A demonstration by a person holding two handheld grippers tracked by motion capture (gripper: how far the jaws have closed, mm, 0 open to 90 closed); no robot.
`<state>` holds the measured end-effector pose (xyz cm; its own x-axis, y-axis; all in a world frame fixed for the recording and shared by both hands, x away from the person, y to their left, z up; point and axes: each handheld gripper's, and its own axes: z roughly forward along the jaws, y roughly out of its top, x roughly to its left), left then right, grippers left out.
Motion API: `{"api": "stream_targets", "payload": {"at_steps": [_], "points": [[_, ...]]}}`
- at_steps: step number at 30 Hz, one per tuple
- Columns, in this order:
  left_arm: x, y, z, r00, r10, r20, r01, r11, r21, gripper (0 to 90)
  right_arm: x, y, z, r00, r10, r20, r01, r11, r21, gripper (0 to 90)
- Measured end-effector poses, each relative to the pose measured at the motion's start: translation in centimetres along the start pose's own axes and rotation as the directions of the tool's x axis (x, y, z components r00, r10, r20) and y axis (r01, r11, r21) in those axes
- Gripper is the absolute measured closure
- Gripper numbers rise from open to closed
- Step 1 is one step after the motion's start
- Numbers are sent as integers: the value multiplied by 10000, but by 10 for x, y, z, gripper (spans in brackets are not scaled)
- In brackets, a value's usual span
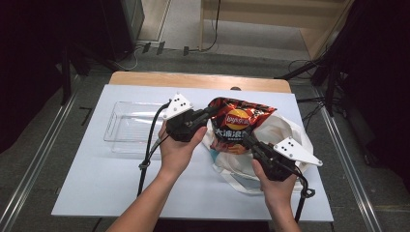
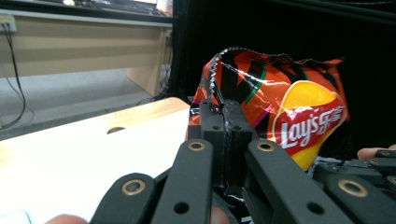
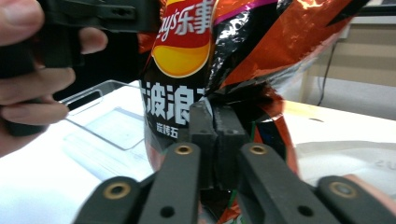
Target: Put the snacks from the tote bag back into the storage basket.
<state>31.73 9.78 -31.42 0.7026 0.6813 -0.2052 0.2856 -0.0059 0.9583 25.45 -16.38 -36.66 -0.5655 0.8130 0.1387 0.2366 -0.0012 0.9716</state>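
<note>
An orange and black Lay's chip bag [image 1: 239, 122] is held up between both grippers, over a white cloth bag [image 1: 285, 133] at the table's right. My left gripper [image 1: 211, 113] is shut on the chip bag's [image 2: 289, 107] crimped upper-left edge, jaws pressed together on the foil [image 2: 226, 122]. On the bag's lower front edge my right gripper [image 1: 247, 138] is shut too; in the right gripper view its jaws [image 3: 214, 122] pinch the foil below the logo on the chip bag [image 3: 196, 51]. The left hand and its gripper appear at the top left of that view.
A clear plastic tray [image 1: 126, 126] lies empty on the white sheet [image 1: 96, 183] left of the hands. The wooden table edge [image 1: 198, 79] runs along the back. Black stands and cables flank the table on the floor.
</note>
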Motion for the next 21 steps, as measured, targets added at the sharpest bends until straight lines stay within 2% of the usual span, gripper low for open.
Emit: {"api": "stream_targets", "payload": {"at_steps": [1, 4, 7, 11, 16, 17, 21], "points": [[0, 1, -2, 9999, -68, 77, 69, 9999, -99, 900, -1, 0, -1, 9998, -91, 162, 91, 10000, 8, 794], [1, 2, -4, 9997, -104, 231, 109, 9997, -239, 900, -4, 0, 0, 9997, 7, 234, -8, 10000, 35, 651], [4, 5, -7, 9982, -309, 504, 331, 9985, -433, 900, -4, 1, -1, 9998, 144, 165, -143, 9999, -83, 562], [5, 8, -12, 9970, -208, 742, 254, 9978, -615, 900, -4, 1, -3, 9996, -7, 290, 11, 9999, -127, 495], [8, 10, -17, 9968, -243, 758, 303, 9964, -792, 900, -7, 0, -6, 9986, -23, 529, 29, 9999, -106, 430], [9, 11, -18, 9966, -259, 788, 323, 9961, -819, 900, -10, -1, -7, 9985, 232, 494, -228, 9997, -89, 388], [12, 12, -22, 9956, -268, 897, 346, 9956, -867, 900, -15, -4, -8, 9974, 295, 654, -293, 9996, -52, 299]]}}
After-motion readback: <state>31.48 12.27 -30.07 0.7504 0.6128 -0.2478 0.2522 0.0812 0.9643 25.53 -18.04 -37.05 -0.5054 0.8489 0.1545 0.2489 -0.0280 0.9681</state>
